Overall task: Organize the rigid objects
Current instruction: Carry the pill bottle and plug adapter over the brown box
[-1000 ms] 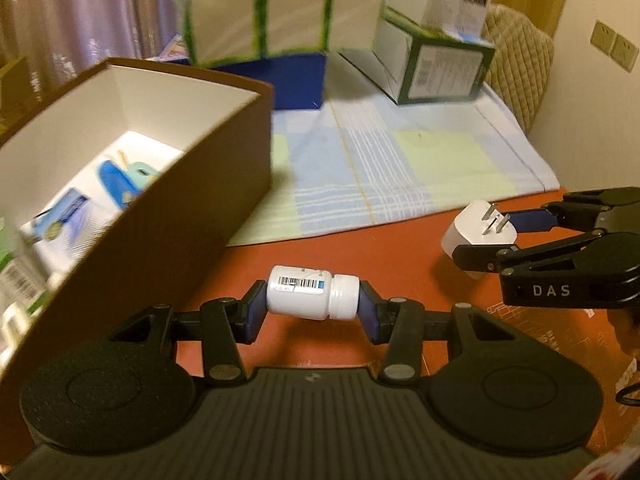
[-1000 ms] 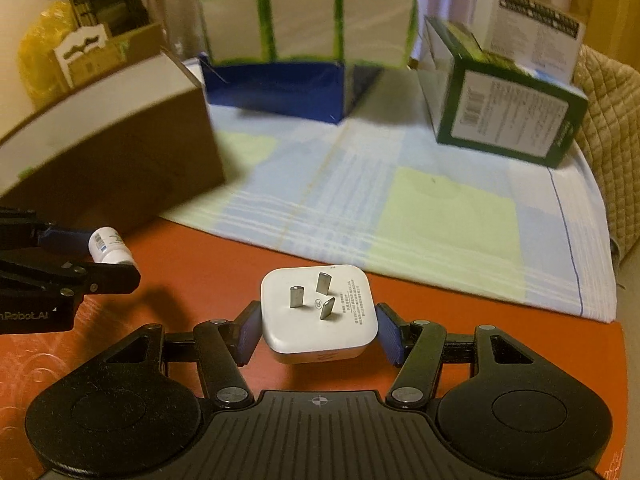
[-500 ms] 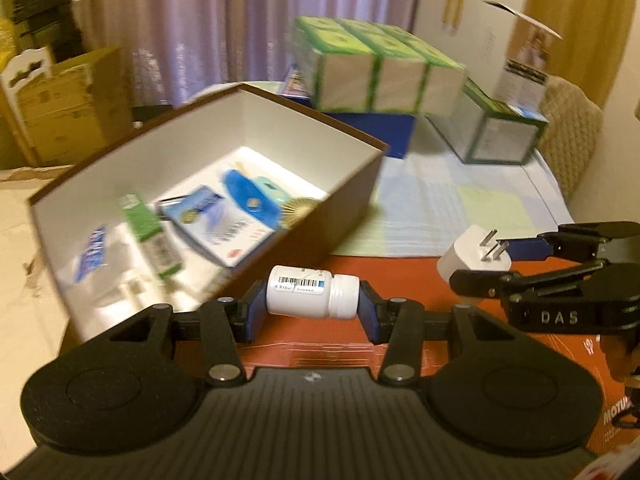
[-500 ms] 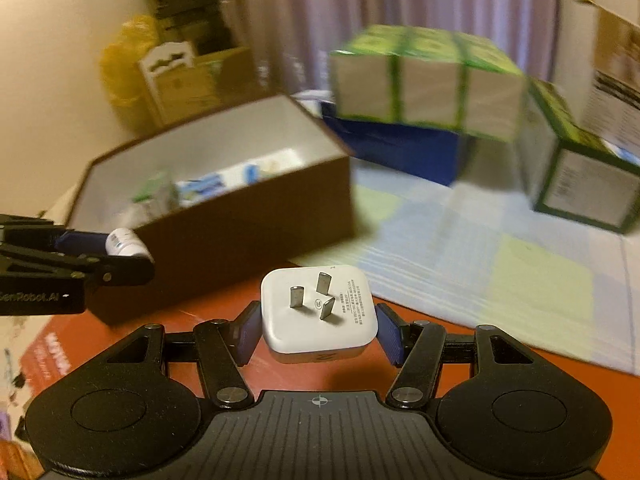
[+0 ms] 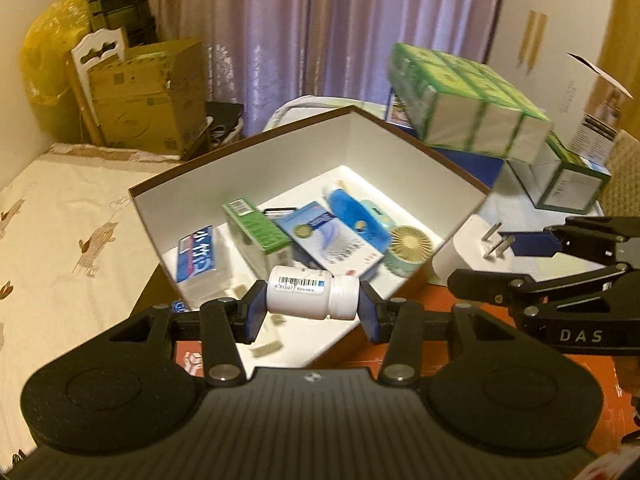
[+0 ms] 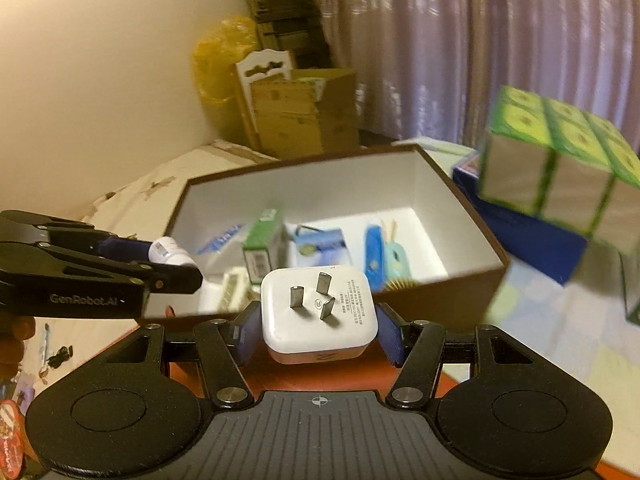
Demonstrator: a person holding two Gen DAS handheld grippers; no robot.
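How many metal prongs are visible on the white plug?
3. All stick out of the top face of the white plug clamped in the right gripper: one at left, one at upper right, one at lower right.

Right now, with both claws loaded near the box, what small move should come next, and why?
Probably carry the left claw a little further forward over the box, then release. It grips the bottle just above the near edge, so dropping here risks hitting the rim. The right claw holds the plug short of the box.

Both tongs, left (image 5: 312, 304) and right (image 6: 318, 330), angle downward side by side, each clamped on a load.
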